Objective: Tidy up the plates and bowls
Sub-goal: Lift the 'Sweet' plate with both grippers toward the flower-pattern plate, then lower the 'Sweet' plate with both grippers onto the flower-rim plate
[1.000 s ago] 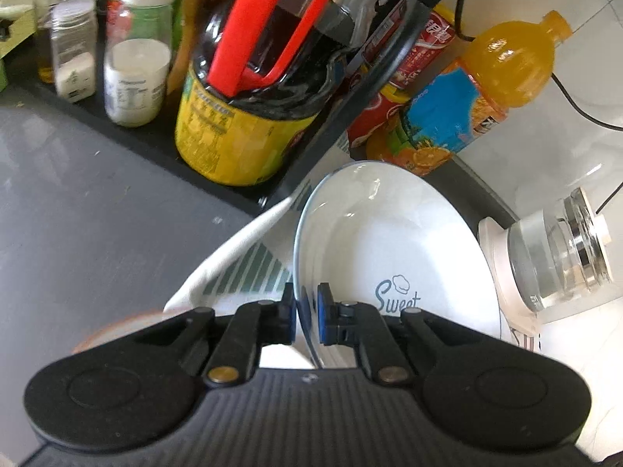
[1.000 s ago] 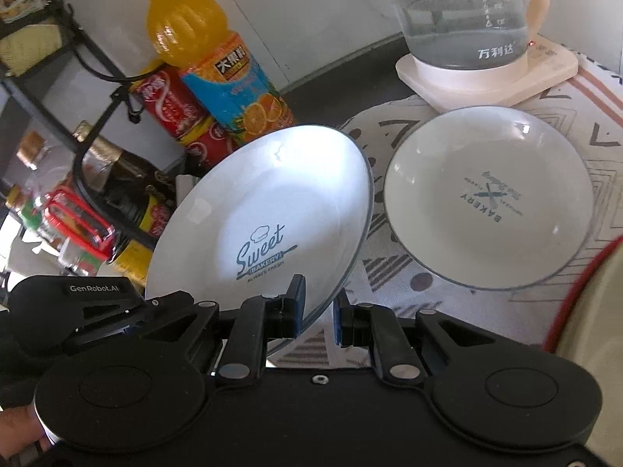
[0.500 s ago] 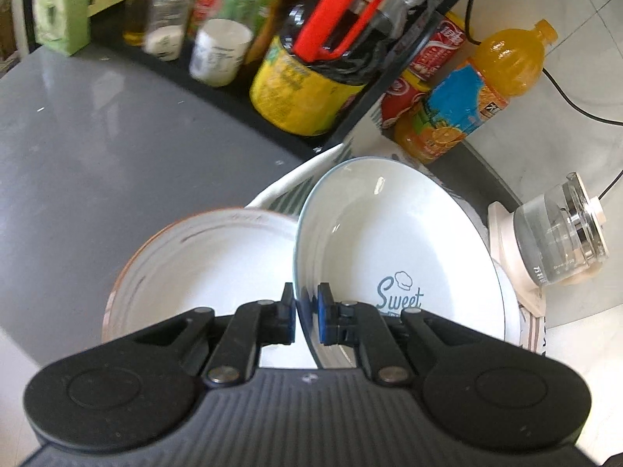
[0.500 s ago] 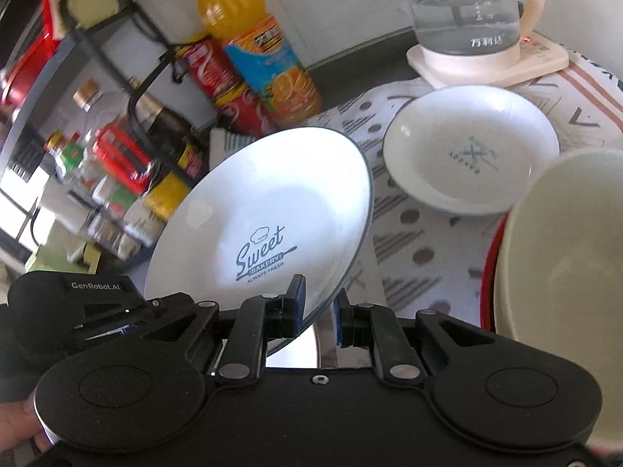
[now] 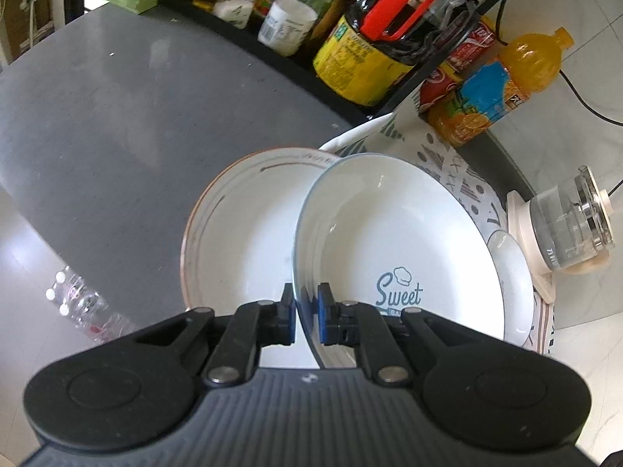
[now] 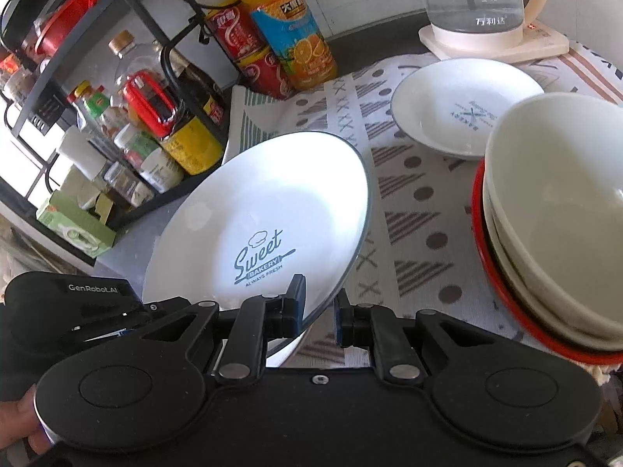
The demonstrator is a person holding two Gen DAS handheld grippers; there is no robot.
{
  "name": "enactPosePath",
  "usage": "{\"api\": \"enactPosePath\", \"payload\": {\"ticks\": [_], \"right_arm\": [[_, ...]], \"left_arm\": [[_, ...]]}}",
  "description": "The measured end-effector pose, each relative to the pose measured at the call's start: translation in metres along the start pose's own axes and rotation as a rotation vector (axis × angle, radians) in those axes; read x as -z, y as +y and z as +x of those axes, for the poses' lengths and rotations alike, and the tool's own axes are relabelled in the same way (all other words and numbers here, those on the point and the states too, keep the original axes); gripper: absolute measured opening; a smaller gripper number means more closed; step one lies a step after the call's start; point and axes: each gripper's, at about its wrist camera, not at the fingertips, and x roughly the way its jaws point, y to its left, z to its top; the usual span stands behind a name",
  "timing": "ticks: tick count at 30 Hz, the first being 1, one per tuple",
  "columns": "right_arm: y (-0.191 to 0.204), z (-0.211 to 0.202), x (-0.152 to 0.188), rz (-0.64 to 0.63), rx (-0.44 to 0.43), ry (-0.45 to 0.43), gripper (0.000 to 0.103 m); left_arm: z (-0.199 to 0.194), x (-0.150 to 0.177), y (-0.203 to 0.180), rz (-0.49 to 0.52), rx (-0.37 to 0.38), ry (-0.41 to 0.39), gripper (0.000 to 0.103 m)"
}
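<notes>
Left claw: blue pads clamped on the near rim of the "Sweet Bakery" plate, plate held tilted above the counter. Below and to its left, a brown-rimmed plate lies flat on the grey counter; the held plate's left edge overlaps it in view. Whether the two touch cannot be told.

Along the counter's far edge: black wire rack with condiment jars and a dark sauce jug with red handle; then red cans and an orange juice bottle.

Right claw: clamped on the opposite rim of the same plate. The left gripper body shows at the lower left of the right wrist view.

On the patterned cloth: a small white bakery plate toward the far edge, just in front of the glass kettle on its base. At the right, cream bowls are nested in a stack on a red-rimmed dish.
</notes>
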Motion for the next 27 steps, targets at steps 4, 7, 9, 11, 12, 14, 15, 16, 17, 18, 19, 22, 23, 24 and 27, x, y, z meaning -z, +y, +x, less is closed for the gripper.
{"api": "enactPosePath", "payload": {"ticks": [4,7,9,11,12,14,15,16,17,18,19,22,23,24,27], "right_arm": [[0.003,0.0,0.006,-0.011,0.005,0.01,0.013],[0.004,0.001,0.008,-0.004,0.007,0.014,0.013],[0.005,0.002,0.008,-0.005,0.009,0.011,0.013],[0.008,0.002,0.01,-0.01,0.013,0.01,0.013],[0.008,0.003,0.01,-0.01,0.013,0.011,0.013],[0.01,0.004,0.01,-0.015,0.014,0.017,0.013],[0.011,0.005,0.011,-0.019,0.016,0.02,0.013],[0.013,0.006,0.01,-0.023,0.019,0.023,0.013],[0.014,0.007,0.01,-0.026,0.022,0.028,0.013],[0.015,0.008,0.01,-0.027,0.023,0.031,0.013],[0.015,0.01,0.01,-0.021,0.021,0.037,0.013],[0.017,0.013,0.01,-0.023,0.023,0.046,0.013],[0.018,0.014,0.01,-0.027,0.028,0.05,0.013],[0.018,0.014,0.01,-0.027,0.029,0.053,0.013],[0.018,0.016,0.009,-0.023,0.028,0.056,0.013]], "left_arm": [[-0.003,0.005,0.006,-0.007,-0.02,0.009,0.009],[-0.004,0.007,0.009,-0.009,-0.031,0.019,0.009],[-0.003,0.008,0.012,-0.013,-0.036,0.026,0.009],[-0.002,0.008,0.015,-0.017,-0.042,0.029,0.01],[-0.002,0.008,0.016,-0.017,-0.043,0.031,0.01],[-0.001,0.007,0.019,-0.025,-0.046,0.034,0.01],[0.0,0.007,0.02,-0.027,-0.048,0.036,0.01],[0.001,0.007,0.021,-0.029,-0.051,0.038,0.01],[0.002,0.006,0.022,-0.032,-0.055,0.042,0.01],[0.003,0.006,0.023,-0.035,-0.059,0.047,0.01],[0.005,0.006,0.024,-0.037,-0.067,0.052,0.011],[0.009,0.007,0.027,-0.043,-0.085,0.067,0.013],[0.01,0.007,0.028,-0.044,-0.089,0.068,0.013],[0.01,0.008,0.027,-0.039,-0.092,0.065,0.013],[0.012,0.006,0.027,-0.043,-0.092,0.067,0.013]]}}
